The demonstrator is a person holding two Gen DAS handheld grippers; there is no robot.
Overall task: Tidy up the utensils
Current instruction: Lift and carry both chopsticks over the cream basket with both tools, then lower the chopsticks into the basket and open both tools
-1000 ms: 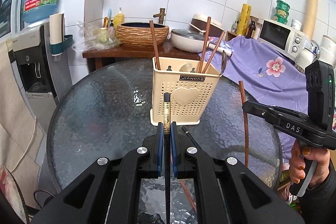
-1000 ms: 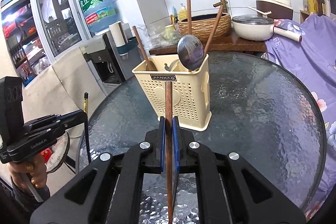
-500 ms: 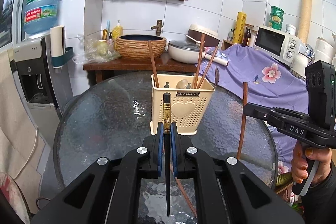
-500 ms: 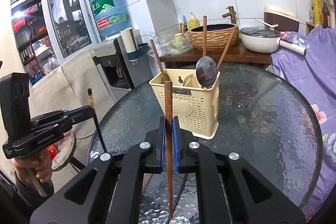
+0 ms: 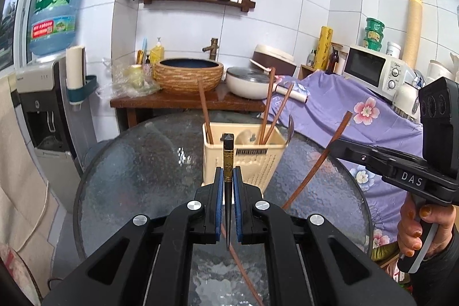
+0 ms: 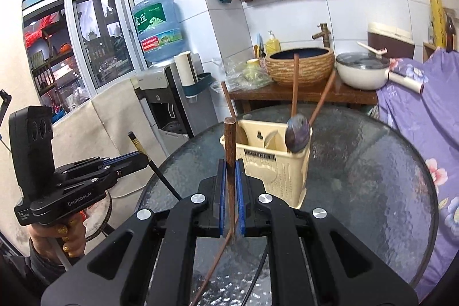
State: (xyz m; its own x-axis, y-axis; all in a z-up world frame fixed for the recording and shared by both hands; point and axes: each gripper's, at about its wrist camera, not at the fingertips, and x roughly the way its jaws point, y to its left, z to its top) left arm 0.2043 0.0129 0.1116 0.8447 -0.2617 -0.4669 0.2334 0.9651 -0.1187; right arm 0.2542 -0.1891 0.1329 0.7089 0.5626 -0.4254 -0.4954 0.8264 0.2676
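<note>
Cream plastic utensil holder [image 5: 245, 159] stands on a round glass table [image 5: 137, 171]. Left gripper [image 5: 228, 185] pinches a black chopstick [image 5: 228, 162]; right gripper [image 6: 230, 185] clamps a brown wooden chopstick [image 6: 230, 145]. Both sticks hang short of the holder; each tip should probably clear the rim before being lowered into a compartment.

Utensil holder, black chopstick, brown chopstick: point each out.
utensil holder [image 5: 252, 162], left wrist view, front wall.
black chopstick [image 5: 228, 159], left wrist view, gold-banded upper shaft.
brown chopstick [image 6: 230, 145], right wrist view, upper shaft above pads.
</note>
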